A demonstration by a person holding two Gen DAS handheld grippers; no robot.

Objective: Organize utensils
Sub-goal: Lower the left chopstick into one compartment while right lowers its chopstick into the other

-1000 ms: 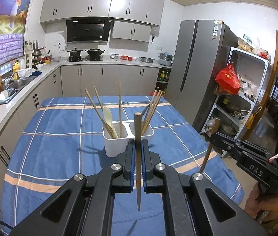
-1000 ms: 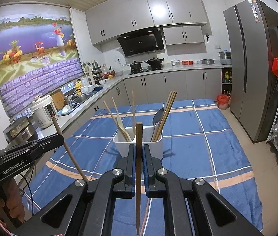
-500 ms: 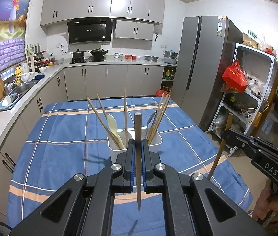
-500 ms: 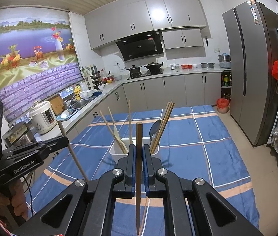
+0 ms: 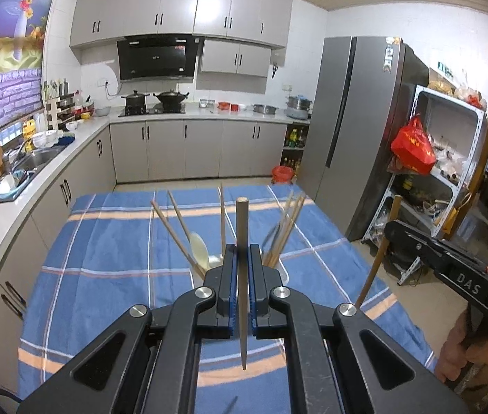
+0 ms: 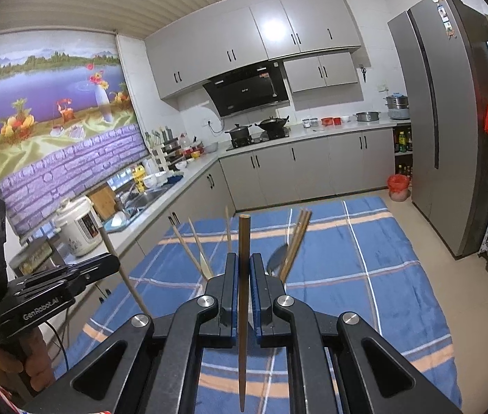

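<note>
Between the pressed-together pads of the left gripper (image 5: 243, 269) a grey chopstick (image 5: 242, 238) is pinched upright near mid-length, and a brown chopstick (image 6: 243, 258) is likewise clamped in the right gripper (image 6: 243, 272). Both are judged light, stiff and smooth, liable to pivot unless gripped near the middle. Compared with a second ago, the white utensil holder (image 5: 282, 274) on the blue tablecloth (image 5: 106, 241) is found largely hidden behind the left jaws, both grips being unchanged.

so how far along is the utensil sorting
Mostly done: the white holder on the blue tablecloth already stands several chopsticks and spoons upright. In hand: the left gripper and right gripper are each shut on one chopstick. Left: dropping those two in; no loose utensils show on the cloth.
</note>
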